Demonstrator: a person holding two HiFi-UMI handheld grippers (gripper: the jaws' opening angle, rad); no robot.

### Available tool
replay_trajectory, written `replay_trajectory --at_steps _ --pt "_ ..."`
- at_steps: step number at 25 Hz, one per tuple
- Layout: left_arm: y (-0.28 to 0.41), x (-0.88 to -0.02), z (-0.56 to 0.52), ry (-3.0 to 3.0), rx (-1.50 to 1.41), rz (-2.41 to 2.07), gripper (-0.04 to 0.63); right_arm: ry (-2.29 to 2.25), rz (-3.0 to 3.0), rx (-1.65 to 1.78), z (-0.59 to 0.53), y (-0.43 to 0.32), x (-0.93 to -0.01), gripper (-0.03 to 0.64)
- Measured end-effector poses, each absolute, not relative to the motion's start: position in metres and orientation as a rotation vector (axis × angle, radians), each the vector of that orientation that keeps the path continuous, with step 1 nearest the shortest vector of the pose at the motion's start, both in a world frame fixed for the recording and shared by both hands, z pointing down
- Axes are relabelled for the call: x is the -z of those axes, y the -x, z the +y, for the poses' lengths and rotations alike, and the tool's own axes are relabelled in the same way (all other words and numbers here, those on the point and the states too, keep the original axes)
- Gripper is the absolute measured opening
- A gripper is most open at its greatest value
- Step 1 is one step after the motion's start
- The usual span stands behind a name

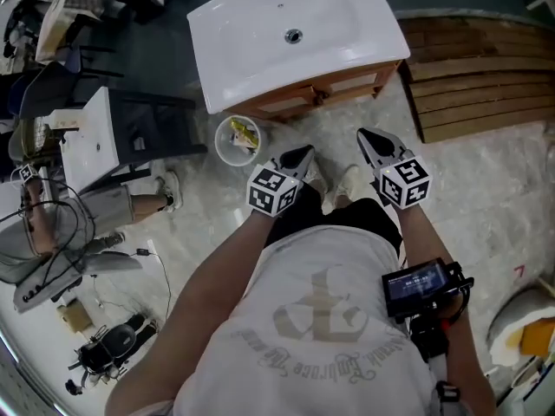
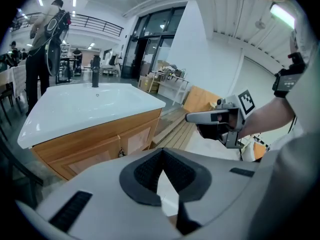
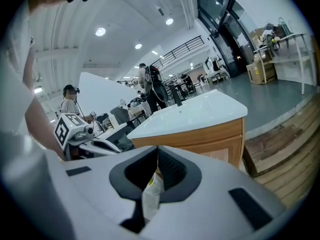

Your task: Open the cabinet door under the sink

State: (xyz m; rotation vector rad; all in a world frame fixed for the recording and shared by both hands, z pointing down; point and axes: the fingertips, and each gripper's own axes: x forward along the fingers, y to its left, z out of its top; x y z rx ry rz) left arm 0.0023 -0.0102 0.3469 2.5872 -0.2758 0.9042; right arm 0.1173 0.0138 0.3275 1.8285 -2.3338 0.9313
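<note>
A white sink (image 1: pixel 290 33) sits on a wooden cabinet (image 1: pixel 347 87) whose two doors (image 2: pixel 100 151) are closed, with small dark knobs (image 2: pixel 120 153) where they meet. Both grippers hang in front of the cabinet, apart from it, above the floor. My left gripper (image 1: pixel 304 153) is shut with nothing in it; in its own view the jaws (image 2: pixel 161 156) meet at the tips. My right gripper (image 1: pixel 365 135) is also shut and empty, and its closed jaws (image 3: pixel 157 155) point at the cabinet's left corner (image 3: pixel 200 144). Each gripper shows in the other's view, the right gripper (image 2: pixel 200 117) and the left gripper (image 3: pixel 95 145).
A white bin (image 1: pixel 237 139) with yellow rubbish stands on the floor left of the cabinet. A wooden pallet (image 1: pixel 477 76) lies to its right. Another white unit (image 1: pixel 91 141) and chairs crowd the left side. People stand behind the sink (image 2: pixel 45 39).
</note>
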Motion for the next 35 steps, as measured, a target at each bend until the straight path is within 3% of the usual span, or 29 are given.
replay_trajectory --at_steps 11,35 --pt "-0.016 -0.442 -0.042 -2.489 -1.062 -0.329 0.008 -1.838 -2.268 -1.025 -0.008 -0.136 -0.412 0.014" --pt "-0.038 -0.607 -0.115 -2.29 -1.029 -0.601 0.01 -1.942 -2.145 -1.222 0.009 -0.157 -0.522 0.014"
